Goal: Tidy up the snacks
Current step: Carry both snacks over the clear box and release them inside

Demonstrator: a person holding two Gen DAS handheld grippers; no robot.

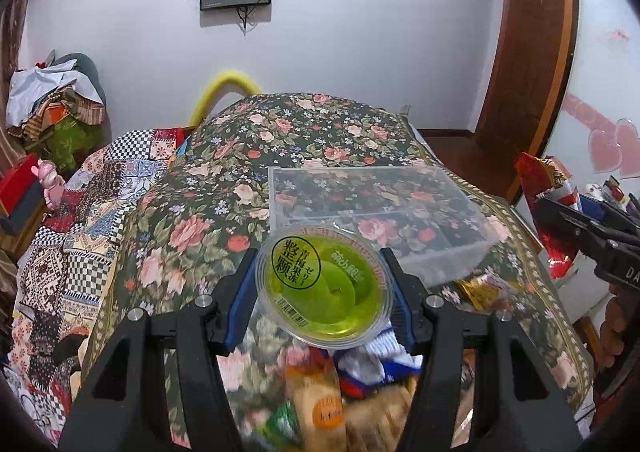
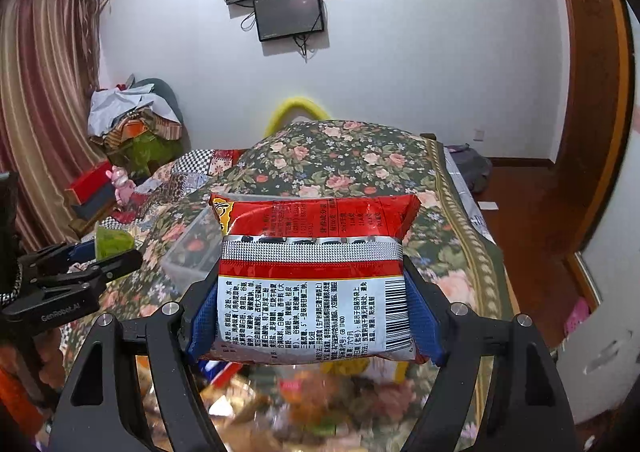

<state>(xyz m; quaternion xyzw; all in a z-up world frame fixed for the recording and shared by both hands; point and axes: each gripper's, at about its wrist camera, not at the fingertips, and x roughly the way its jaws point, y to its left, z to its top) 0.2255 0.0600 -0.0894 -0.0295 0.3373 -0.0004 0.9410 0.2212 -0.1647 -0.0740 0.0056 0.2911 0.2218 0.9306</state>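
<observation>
1. While raised over the floral quilt [image 1: 224, 208], left gripper [image 1: 323, 284] clamped on a round, clear-plastic jelly cup [image 1: 323, 286] (green, glossy film lid).
2. Right gripper [image 2: 316, 304] squeezing a crinkly red-and-silver foil noodle packet [image 2: 314, 272].
3. Beyond, on the quilt: rectangular transparent box [image 1: 440, 192], blurred snack pile [image 1: 332, 400] below.

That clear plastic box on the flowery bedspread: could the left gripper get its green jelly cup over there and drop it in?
Probably yes. The left gripper holds the green jelly cup just short of the clear plastic box, whose top looks open, with nothing between them. The right gripper holds its red snack packet off to the side.
</observation>
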